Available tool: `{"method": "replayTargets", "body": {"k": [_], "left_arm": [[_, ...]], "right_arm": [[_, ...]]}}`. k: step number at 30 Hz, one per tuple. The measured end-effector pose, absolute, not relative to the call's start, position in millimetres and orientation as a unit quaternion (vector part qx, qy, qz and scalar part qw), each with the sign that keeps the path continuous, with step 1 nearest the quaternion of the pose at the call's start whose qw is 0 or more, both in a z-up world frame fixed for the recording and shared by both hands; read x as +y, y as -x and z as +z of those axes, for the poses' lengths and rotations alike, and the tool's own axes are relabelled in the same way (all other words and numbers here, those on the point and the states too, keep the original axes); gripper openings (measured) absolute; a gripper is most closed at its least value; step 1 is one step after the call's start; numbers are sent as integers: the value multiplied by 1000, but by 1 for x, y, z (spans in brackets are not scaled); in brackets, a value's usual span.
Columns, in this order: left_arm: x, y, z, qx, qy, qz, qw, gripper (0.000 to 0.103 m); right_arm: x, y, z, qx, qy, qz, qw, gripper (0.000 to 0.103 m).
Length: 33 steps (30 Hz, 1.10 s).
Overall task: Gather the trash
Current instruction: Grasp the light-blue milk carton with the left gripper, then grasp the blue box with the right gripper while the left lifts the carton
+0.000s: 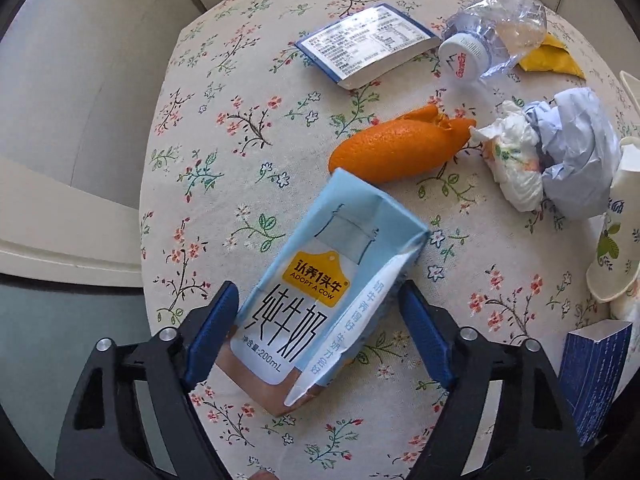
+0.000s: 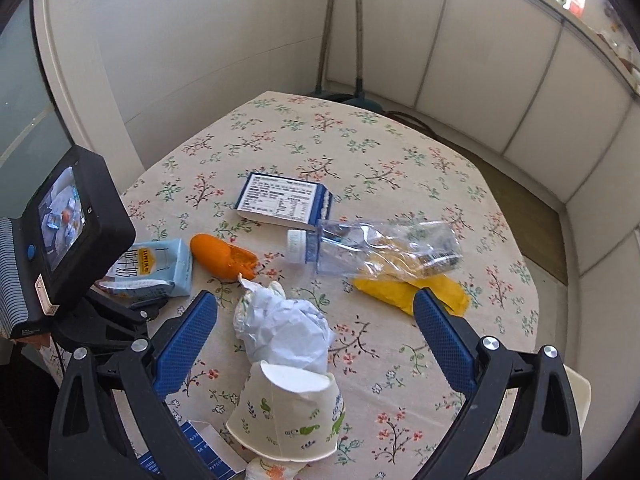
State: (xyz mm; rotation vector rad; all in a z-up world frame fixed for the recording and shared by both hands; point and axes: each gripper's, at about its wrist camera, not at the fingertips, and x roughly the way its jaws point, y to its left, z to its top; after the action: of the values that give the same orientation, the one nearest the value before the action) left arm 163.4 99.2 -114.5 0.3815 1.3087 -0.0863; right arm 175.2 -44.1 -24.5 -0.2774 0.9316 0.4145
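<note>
A light blue milk carton, dented, lies on the flowered tablecloth. My left gripper is around its lower half, with both blue pads against its sides. The same carton shows beside the left gripper's camera body in the right wrist view. My right gripper stands open above crumpled white paper and a crushed paper cup, touching neither. An orange peel lies just beyond the carton.
A crushed clear bottle, a yellow wrapper and a blue-and-white box lie farther out on the round table. A dark blue box sits at the near edge. White wall panels and two broom handles stand behind the table.
</note>
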Motion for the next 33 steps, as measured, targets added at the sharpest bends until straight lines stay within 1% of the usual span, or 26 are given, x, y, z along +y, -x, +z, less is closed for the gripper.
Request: {"method": "replayTargets", "body": {"k": [1, 2, 4, 10, 12, 14, 16, 17, 19, 23, 30, 33], "left_arm": [[97, -163, -112, 603, -173, -44, 778, 67], [97, -162, -109, 602, -164, -50, 780, 63], [100, -158, -102, 606, -136, -54, 782, 60], [121, -148, -68, 592, -14, -50, 804, 59], [130, -149, -57, 579, 9, -35, 815, 59], [137, -153, -49, 566, 22, -18, 824, 59], [144, -158, -44, 560, 42, -15, 827, 60], [146, -160, -42, 558, 52, -13, 828, 60], [153, -162, -40, 556, 64, -8, 829, 60], [164, -155, -36, 553, 57, 20, 831, 60], [181, -155, -35, 552, 86, 26, 829, 60], [181, -153, -36, 552, 96, 24, 828, 60]], "right_arm": [[-39, -181, -25, 444, 145, 211, 859, 96], [-33, -188, -25, 442, 163, 220, 854, 96], [-20, -204, -26, 439, 205, 235, 843, 96], [11, -246, -35, 440, 264, 286, 809, 96], [18, -264, -44, 464, 252, 286, 799, 96], [19, -286, -56, 499, 213, 262, 798, 96], [14, -306, -68, 541, 130, 228, 799, 96], [11, -315, -73, 560, 71, 216, 796, 96], [11, -324, -83, 579, 17, 188, 793, 96], [33, -329, -101, 583, 54, 140, 798, 96], [48, -335, -129, 611, 42, 110, 783, 96], [56, -334, -134, 624, 68, 101, 772, 96]]}}
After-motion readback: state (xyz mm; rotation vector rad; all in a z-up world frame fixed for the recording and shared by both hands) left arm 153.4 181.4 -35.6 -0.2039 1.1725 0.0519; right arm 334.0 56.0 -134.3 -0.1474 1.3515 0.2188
